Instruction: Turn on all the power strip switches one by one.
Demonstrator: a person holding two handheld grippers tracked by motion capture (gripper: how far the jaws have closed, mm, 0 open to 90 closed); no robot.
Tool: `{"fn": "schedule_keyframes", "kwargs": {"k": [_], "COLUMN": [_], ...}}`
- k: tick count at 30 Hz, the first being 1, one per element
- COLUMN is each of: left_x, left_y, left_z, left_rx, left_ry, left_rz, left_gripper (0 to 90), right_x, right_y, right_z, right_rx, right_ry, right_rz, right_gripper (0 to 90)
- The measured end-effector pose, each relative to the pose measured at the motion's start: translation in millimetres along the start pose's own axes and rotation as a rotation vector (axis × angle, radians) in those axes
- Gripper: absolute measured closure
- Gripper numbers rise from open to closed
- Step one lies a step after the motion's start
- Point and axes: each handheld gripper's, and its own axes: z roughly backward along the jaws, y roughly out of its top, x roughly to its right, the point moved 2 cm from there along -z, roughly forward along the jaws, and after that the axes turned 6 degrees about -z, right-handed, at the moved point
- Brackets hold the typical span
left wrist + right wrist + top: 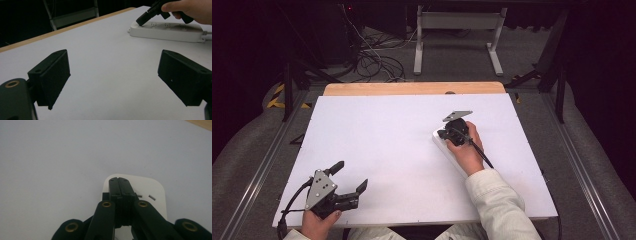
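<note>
Power strip (167, 31): white, flat on the white table (387, 150), right of centre, partly under the right hand (467, 150).
Right gripper (119, 182): jaws pressed together, nothing between them; tips on the strip's end, beside its socket slots.
Left gripper (349, 176): near the table's front left corner, well apart from the strip; jaws spread wide, empty, just above the bare surface.
Table edge: wooden strip along the far side.

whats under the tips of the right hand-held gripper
A white power strip lies flat on the white table, and the shut right hand-held gripper rests its tips on the strip's end. The spot directly beneath the tips is covered, so any button there is hidden.
</note>
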Motion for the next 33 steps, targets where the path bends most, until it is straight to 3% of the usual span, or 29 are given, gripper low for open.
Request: {"fn": "schedule_keyframes", "kwargs": {"k": [12, 18, 29, 33], "left_x": [0.2, 0.4, 0.6, 0.3], "left_y": [0.1, 0.1, 0.3, 0.3], "left_z": [0.1, 0.3, 0.1, 1.2], "left_rx": [0.0, 0.002, 0.001, 0.001], "left_ry": [0.0, -0.002, -0.005, -0.005], "left_rz": [-0.002, -0.002, 0.0, -0.004], "left_gripper": [11.2, 11.2, 11.2, 11.2], "right_x": [-1.9, -0.5, -5.8, -4.0], "right_y": [-0.9, -1.2, 2.9, 4.4], "right_z": [-2.1, -2.7, -3.6, -3.4], "right_rx": [-0.008, -0.01, -0.064, -0.07], "right_ry": [-0.022, -0.01, -0.057, -0.044], "right_rz": [0.008, -0.006, 0.016, 0.021], "right_gripper": [90.0, 90.0, 90.0, 90.0]}}
